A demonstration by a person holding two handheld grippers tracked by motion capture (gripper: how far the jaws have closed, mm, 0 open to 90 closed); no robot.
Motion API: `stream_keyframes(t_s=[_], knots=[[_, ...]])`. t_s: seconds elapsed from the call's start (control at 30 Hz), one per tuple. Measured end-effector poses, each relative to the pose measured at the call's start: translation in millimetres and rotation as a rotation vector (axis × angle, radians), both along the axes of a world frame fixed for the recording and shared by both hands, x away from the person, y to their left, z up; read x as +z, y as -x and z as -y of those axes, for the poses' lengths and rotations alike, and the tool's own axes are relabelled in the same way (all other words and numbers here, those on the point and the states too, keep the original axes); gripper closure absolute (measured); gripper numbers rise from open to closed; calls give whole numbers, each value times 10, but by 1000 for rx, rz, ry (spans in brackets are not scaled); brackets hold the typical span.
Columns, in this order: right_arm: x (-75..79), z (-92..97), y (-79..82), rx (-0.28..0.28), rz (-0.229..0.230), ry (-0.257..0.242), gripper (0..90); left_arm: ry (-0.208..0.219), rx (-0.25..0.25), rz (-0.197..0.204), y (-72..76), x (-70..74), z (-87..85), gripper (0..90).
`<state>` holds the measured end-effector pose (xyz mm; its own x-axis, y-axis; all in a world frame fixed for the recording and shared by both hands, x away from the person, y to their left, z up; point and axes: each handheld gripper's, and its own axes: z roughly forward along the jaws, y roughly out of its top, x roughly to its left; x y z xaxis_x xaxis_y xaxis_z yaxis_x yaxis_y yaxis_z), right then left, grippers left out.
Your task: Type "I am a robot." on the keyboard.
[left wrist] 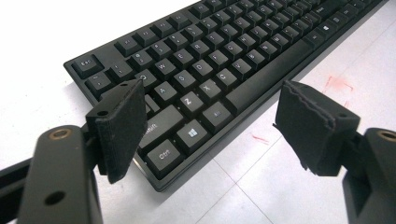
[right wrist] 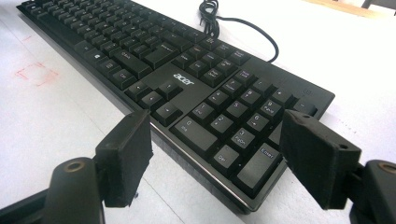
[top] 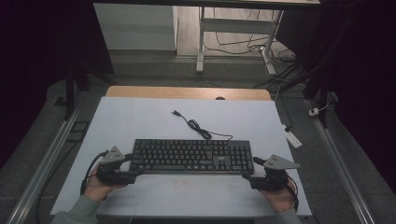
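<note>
White bench (top: 140, 116), centre: black keyboard (top: 191, 156), cable (top: 196, 127) trailing to 12 o'clock; left tongs (top: 132, 164) and right tongs (top: 250, 170) spread at its 9 and 3 o'clock ends, apparently poised for a two-ended lift.

A: Room? 
B: Dim, dark at both sides. Grey floor (top: 42, 126), metal rails (top: 44, 163) along each side of the white table (top: 140, 116), wooden edge (top: 187, 92) at its far end.
A: Behind?
B: White cabinet (top: 135, 28), white desk legs (top: 201, 42), loose cables (top: 243, 44) on floor.
</note>
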<state>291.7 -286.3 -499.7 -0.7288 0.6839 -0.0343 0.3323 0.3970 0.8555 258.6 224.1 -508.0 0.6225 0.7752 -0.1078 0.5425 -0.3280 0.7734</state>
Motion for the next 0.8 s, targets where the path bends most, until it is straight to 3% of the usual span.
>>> stream_keyframes(t_s=[0.8], knots=[[9, -82, -8, 2, 3, 8, 256, -2, 28, -6, -23, 13, -14, 243]])
